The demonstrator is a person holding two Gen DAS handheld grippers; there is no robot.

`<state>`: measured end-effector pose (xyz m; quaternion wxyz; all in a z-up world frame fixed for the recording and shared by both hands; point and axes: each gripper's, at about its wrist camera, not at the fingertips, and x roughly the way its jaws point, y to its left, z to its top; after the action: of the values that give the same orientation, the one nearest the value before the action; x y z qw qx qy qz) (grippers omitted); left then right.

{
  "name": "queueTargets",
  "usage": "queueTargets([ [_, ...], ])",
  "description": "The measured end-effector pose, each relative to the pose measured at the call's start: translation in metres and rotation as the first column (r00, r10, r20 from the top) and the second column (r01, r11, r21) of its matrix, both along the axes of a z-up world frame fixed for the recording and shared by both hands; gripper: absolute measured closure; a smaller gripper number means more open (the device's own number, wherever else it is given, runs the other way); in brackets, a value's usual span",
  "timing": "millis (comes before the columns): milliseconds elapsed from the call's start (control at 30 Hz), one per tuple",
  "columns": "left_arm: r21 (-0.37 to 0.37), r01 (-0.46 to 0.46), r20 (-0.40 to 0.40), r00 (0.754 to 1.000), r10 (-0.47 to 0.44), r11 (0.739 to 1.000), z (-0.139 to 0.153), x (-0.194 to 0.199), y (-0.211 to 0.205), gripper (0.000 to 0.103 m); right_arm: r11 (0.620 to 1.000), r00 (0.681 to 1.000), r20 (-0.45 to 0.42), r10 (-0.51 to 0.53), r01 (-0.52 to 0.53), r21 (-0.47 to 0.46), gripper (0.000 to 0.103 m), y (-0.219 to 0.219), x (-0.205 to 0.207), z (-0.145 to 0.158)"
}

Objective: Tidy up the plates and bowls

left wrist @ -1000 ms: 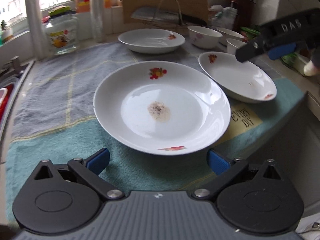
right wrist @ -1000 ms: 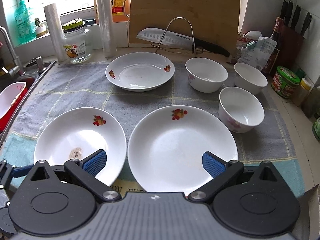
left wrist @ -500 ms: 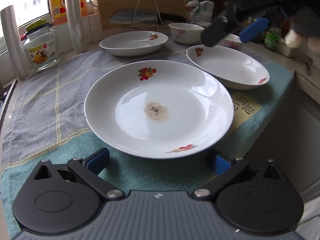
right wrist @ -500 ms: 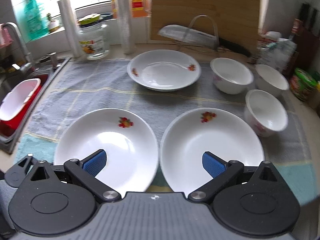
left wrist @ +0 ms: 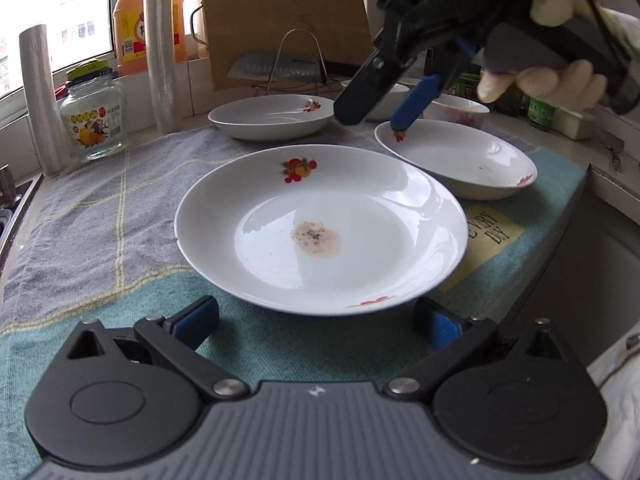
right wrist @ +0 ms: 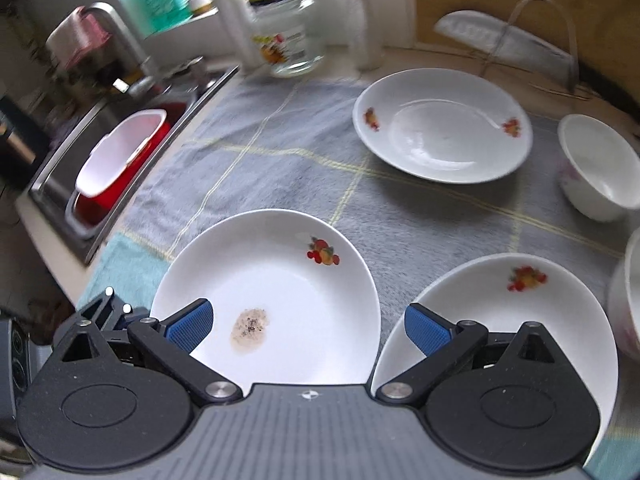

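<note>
Stained plate (left wrist: 320, 228) sits right in front of me on the towel (left wrist: 100, 200), a brownish speckled smear in its well. My left gripper (left wrist: 316, 320) hangs low at its near rim, fingers spread wide to either side of the rim, holding nothing. To its right, just beside it, lies the second plate (left wrist: 460, 160), and my right gripper (left wrist: 376, 114) hovers over that plate's far edge, fingers wide apart and empty too. The third plate (left wrist: 272, 116) rests further back, well apart from the front pair.

From the right wrist I catch one bowl (right wrist: 600, 168) at the towel's far right and the rim of another (right wrist: 628, 300) nearer me. A third shows only as a sliver in the left view.

So I judge the job barely started: nothing is stacked, every plate lies alone, the bowls stand separate. All the gathering is left.

Around me: a jar (left wrist: 94, 116) and plastic rolls (left wrist: 160, 48) by the window, a cutting board (left wrist: 280, 20) with a knife (left wrist: 276, 70) on its rack behind, and the sink (right wrist: 112, 152) off to the left with a red tub (right wrist: 116, 164). That smear bothers me; stacking onto it would dirty the next plate's base.
</note>
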<state>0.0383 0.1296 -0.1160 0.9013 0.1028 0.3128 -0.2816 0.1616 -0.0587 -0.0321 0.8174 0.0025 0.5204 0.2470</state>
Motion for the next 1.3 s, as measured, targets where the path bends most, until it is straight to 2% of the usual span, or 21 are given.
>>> queueTargets([
  [200,0.014,0.018,-0.009,1.000,-0.017,1.000,0.002,0.003,-0.002,0.000,0.994,0.994,-0.015,0.105,-0.105,-0.038,0.000,0.001,0.019,-0.009],
  [367,0.039,0.066,-0.028,0.997,-0.065,0.997,0.004,0.009,-0.005,0.000,0.976,0.978,-0.022,0.205,-0.206,-0.063,0.000,0.006,0.029,-0.015],
  [600,0.042,0.076,-0.056,0.996,-0.073,0.996,0.004,0.017,-0.006,0.000,0.957,0.957,-0.079,0.280,-0.285,-0.058,0.000,0.016,0.041,-0.029],
  [1000,0.055,0.091,-0.068,0.994,-0.087,0.994,0.005,0.021,-0.006,0.000,0.949,0.944,-0.121,0.306,-0.313,-0.043,0.000,0.017,0.044,-0.040],
  [1300,0.067,0.099,-0.058,0.994,-0.095,0.993,0.004,0.024,-0.005,0.001,0.947,0.937,-0.141,0.320,-0.321,0.012,0.000,0.016,0.047,-0.041],
])
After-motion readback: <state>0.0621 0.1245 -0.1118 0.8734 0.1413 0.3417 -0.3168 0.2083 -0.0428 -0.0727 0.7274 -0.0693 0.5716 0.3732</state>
